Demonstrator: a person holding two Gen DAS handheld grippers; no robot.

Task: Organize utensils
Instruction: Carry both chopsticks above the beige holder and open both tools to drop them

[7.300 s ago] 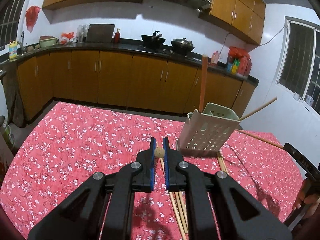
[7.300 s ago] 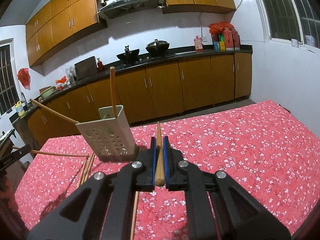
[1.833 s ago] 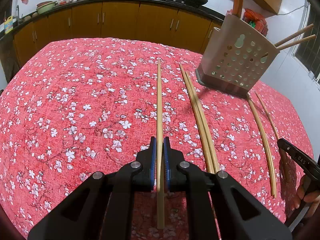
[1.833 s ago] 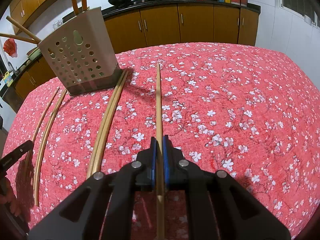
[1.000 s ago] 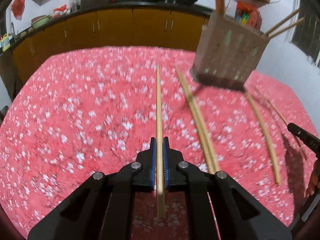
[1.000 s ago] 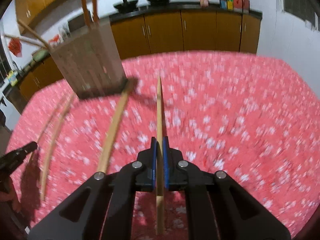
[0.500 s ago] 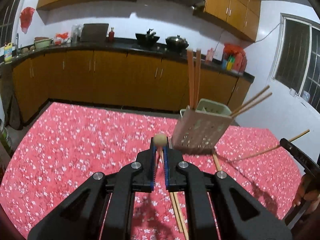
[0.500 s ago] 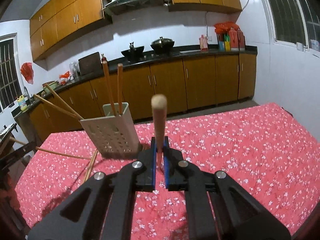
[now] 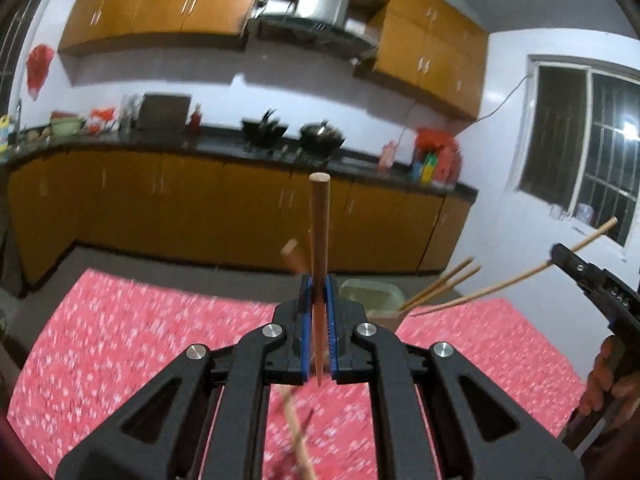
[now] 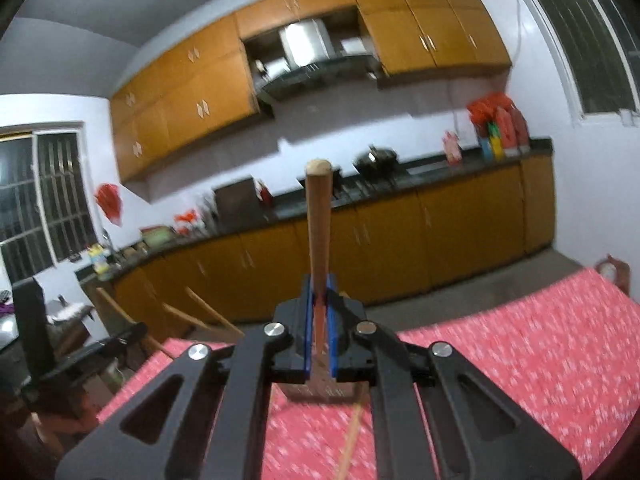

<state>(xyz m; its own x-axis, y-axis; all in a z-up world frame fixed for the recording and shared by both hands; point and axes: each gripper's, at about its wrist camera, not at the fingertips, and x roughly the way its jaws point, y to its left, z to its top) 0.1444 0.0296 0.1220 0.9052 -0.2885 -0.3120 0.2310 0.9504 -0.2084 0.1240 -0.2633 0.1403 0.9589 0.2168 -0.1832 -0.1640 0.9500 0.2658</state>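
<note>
My left gripper (image 9: 317, 292) is shut on a wooden chopstick (image 9: 319, 240) that stands upright between the jaws. The pale perforated utensil holder (image 9: 370, 294) sits just behind and right of it, with several chopsticks (image 9: 440, 284) leaning out. My right gripper (image 10: 319, 294) is shut on another upright wooden chopstick (image 10: 318, 224); the holder's base (image 10: 320, 388) shows just below the jaws. The right gripper also shows at the right edge of the left wrist view (image 9: 592, 292), with its chopstick (image 9: 500, 286) slanting toward the holder. Loose chopsticks (image 9: 296, 436) lie on the red floral tablecloth (image 9: 140, 320).
Kitchen cabinets and a dark counter (image 9: 200, 148) with pans run behind the table. The left gripper and hand show at the left edge of the right wrist view (image 10: 80, 360). A loose chopstick (image 10: 352, 436) lies on the cloth below the right gripper.
Both grippers have tilted upward and risen with their chopsticks; the views now look higher at the cabinets. The holder has slid down and partly behind the jaws.
</note>
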